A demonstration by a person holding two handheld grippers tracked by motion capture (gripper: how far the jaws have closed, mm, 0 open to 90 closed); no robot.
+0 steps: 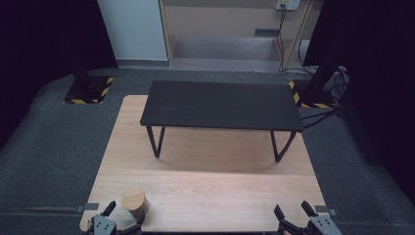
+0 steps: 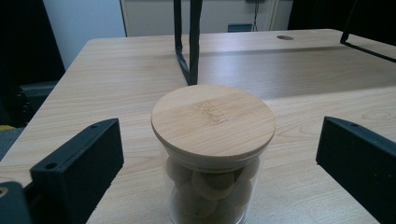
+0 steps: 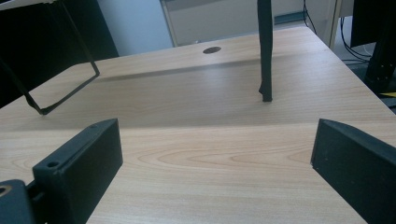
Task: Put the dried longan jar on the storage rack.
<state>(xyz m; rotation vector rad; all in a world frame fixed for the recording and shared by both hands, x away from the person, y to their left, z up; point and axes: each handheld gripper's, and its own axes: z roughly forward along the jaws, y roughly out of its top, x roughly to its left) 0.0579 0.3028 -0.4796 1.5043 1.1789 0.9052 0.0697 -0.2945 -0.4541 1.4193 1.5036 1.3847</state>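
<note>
A glass jar (image 1: 133,201) with a round wooden lid (image 2: 213,121) stands near the front left corner of the light wooden table (image 1: 210,176). Pale round balls (image 2: 212,184) fill it. My left gripper (image 1: 125,213) is at the table's front edge with its jaws wide open on either side of the jar (image 2: 212,186), not touching it. My right gripper (image 1: 295,211) is at the front right edge, open, with bare tabletop (image 3: 210,158) between its jaws.
A black shelf (image 1: 221,105) on thin black metal legs (image 1: 155,142) stands across the far half of the table. Its legs (image 2: 187,42) rise beyond the jar and stand ahead of the right gripper (image 3: 266,51). Grey carpet surrounds the table.
</note>
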